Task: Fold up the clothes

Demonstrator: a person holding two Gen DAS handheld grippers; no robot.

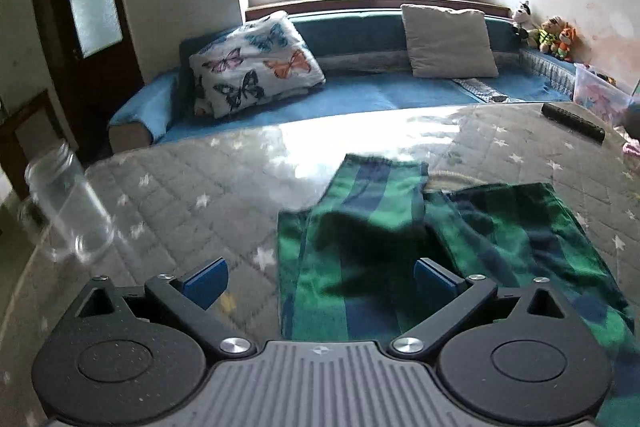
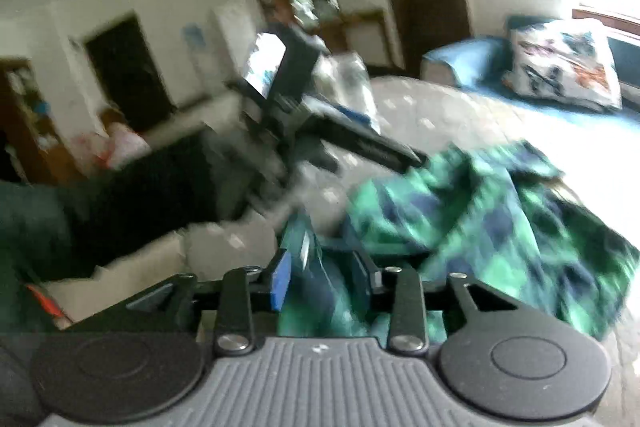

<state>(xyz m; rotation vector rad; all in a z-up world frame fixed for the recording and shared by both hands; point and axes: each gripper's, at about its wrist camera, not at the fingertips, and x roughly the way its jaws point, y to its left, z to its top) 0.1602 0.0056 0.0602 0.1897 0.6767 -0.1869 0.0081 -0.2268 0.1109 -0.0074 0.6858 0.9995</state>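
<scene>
A green and blue plaid cloth [image 1: 380, 187] lies partly folded on the grey star-quilted table cover [image 1: 180, 195], right of centre. My left gripper [image 1: 320, 279] hovers over the cloth's near left edge, its blue pads [image 1: 206, 281] wide apart and nothing between them. In the blurred right wrist view the same cloth [image 2: 480, 207] spreads to the right. A raised fold of it stands between the fingers of my right gripper [image 2: 320, 279], whose jaws stand partly apart, open around the fold. The left gripper [image 2: 400, 155] shows there too, above the cloth's far edge.
A clear glass jar [image 1: 68, 203] stands at the table's left edge. A black remote [image 1: 572, 121] lies at the far right. Behind the table is a blue sofa [image 1: 360, 95] with a butterfly pillow [image 1: 252, 63] and a grey cushion [image 1: 448, 41]. A person's dark sleeve [image 2: 120, 195] is at left.
</scene>
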